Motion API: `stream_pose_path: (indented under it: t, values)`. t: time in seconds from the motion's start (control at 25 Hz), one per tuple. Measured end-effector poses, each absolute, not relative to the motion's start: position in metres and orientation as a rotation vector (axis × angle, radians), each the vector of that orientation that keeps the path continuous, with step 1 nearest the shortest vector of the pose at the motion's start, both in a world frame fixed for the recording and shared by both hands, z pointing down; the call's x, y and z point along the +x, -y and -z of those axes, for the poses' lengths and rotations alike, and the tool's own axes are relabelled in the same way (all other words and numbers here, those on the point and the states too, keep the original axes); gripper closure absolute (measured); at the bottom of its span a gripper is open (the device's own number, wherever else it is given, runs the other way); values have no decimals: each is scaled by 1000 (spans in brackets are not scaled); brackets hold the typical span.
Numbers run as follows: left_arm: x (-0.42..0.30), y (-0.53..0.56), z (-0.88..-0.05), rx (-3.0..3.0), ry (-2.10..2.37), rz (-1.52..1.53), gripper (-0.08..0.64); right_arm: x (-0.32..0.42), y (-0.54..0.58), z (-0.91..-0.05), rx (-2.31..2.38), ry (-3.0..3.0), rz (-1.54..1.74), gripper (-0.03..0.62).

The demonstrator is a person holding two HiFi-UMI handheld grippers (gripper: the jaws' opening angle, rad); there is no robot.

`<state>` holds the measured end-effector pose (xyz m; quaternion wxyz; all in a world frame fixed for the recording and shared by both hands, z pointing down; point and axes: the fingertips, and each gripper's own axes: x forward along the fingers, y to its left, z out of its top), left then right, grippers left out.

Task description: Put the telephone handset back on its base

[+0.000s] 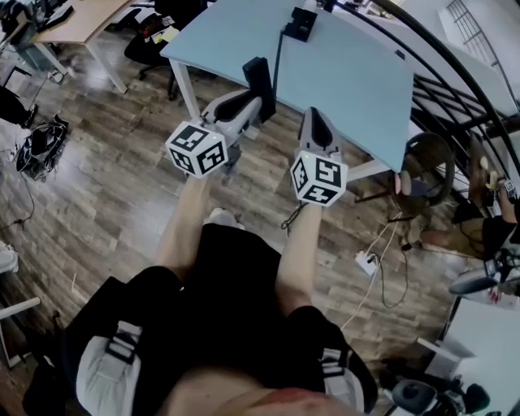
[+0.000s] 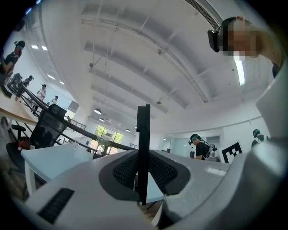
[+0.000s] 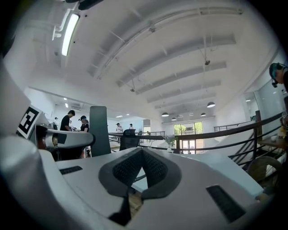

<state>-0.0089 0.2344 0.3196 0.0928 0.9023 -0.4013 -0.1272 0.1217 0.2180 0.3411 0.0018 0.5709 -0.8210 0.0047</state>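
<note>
A thin black telephone handset point(image 1: 260, 81) stands upright between the pads of my left gripper point(image 1: 253, 104), which is shut on it just in front of the table's near edge. In the left gripper view the handset point(image 2: 143, 148) rises edge-on from the left gripper point(image 2: 143, 168). Its cord point(image 1: 279, 61) runs up to the black base point(image 1: 301, 23) at the far side of the light blue table point(image 1: 349, 73). My right gripper point(image 1: 315, 120) is beside it to the right, shut on nothing point(image 3: 143, 164). The right gripper view shows the handset point(image 3: 100, 130) as a dark slab at left.
A power strip point(image 1: 364, 262) with cables lies on the wood floor at right. A dark railing point(image 1: 455, 77) curves past the table's right side, with a round chair point(image 1: 431, 166) below it. A wooden desk point(image 1: 81, 20) and a bag point(image 1: 41, 142) are at left.
</note>
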Motion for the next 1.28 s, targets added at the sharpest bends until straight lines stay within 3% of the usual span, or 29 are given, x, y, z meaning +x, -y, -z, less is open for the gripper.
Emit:
stream_pose_path:
  t: [0.8, 1.28]
  values:
    - [-12, -178, -300, 2701, 1207, 453, 495, 130, -160, -327, 1758, 2579, 90, 598]
    - [1, -21, -344, 2650, 1097, 386, 495, 142, -18, -374, 1796, 2524, -38, 600]
